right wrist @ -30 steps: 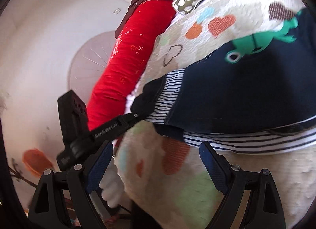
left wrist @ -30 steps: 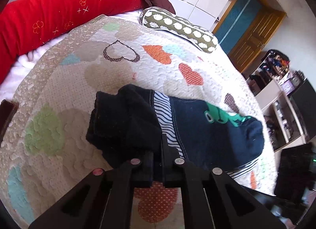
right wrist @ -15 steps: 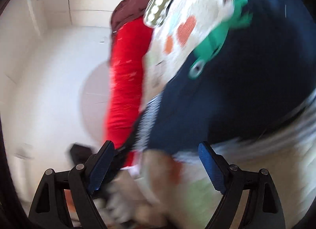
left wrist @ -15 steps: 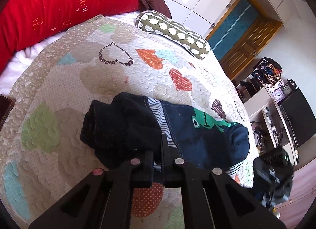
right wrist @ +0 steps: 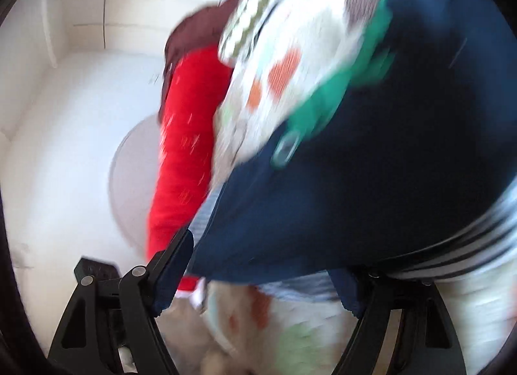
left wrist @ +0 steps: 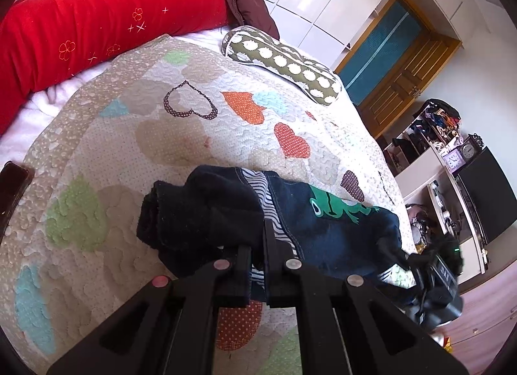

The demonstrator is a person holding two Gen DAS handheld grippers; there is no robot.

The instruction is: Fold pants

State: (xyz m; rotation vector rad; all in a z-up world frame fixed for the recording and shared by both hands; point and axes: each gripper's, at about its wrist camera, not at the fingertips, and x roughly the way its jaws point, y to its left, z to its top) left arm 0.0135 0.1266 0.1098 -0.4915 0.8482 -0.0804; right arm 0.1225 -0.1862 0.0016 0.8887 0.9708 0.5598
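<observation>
Pants (left wrist: 323,233) lie on the quilt (left wrist: 161,136), long axis running left–right; left gripper (left wrist: 257,242) pinches the bunched near end, right gripper (right wrist: 261,265) spread wide — its view blurred — at the opposite edge.

**What the two wrist views leave unclear**

The whole right wrist view is smeared by motion. There the pants (right wrist: 371,181) blur into a dark mass that runs off the right edge, and their hem covers the upper part of the right gripper (right wrist: 261,275), so its far finger is mostly hidden.

In the left wrist view, the left gripper (left wrist: 257,252) has fabric bunched over its fingertips, hiding them. Right of the pants (left wrist: 323,233), a dark device (left wrist: 433,275) at the bed's edge is too indistinct to identify.
</observation>
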